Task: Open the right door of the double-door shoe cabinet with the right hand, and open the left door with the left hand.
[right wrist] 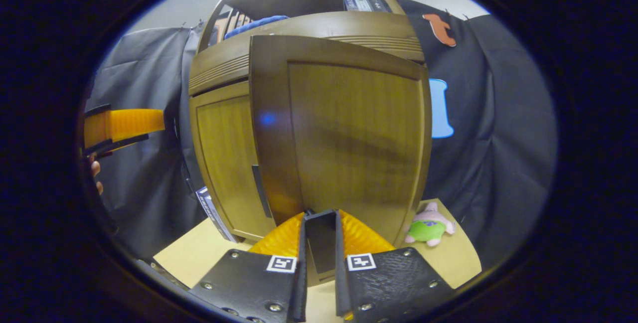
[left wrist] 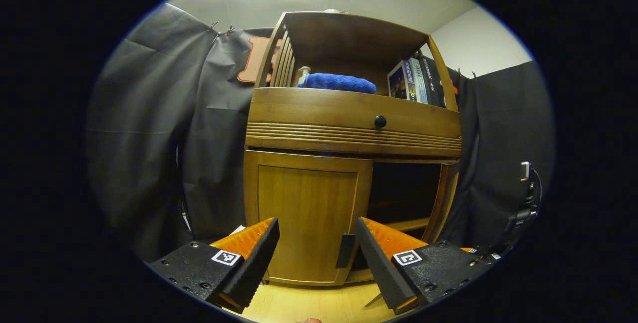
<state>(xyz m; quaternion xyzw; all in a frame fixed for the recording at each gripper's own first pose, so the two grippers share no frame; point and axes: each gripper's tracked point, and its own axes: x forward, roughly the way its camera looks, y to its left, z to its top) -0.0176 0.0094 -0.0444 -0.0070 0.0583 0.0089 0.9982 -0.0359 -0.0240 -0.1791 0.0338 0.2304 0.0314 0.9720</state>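
Left gripper view: you're holding the left gripper (left wrist: 316,243) spread wide before the closed left door (left wrist: 306,218), its handle (left wrist: 345,250) between the fingers, untouched. Right gripper view: your right gripper (right wrist: 320,243) is pinching the handle (right wrist: 320,241) of the right door (right wrist: 349,138), which is standing swung out

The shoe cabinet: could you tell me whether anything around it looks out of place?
A small plush toy lies on the floor beside the open right door, an odd spot. Otherwise the cabinet looks sound; its left door is shut.
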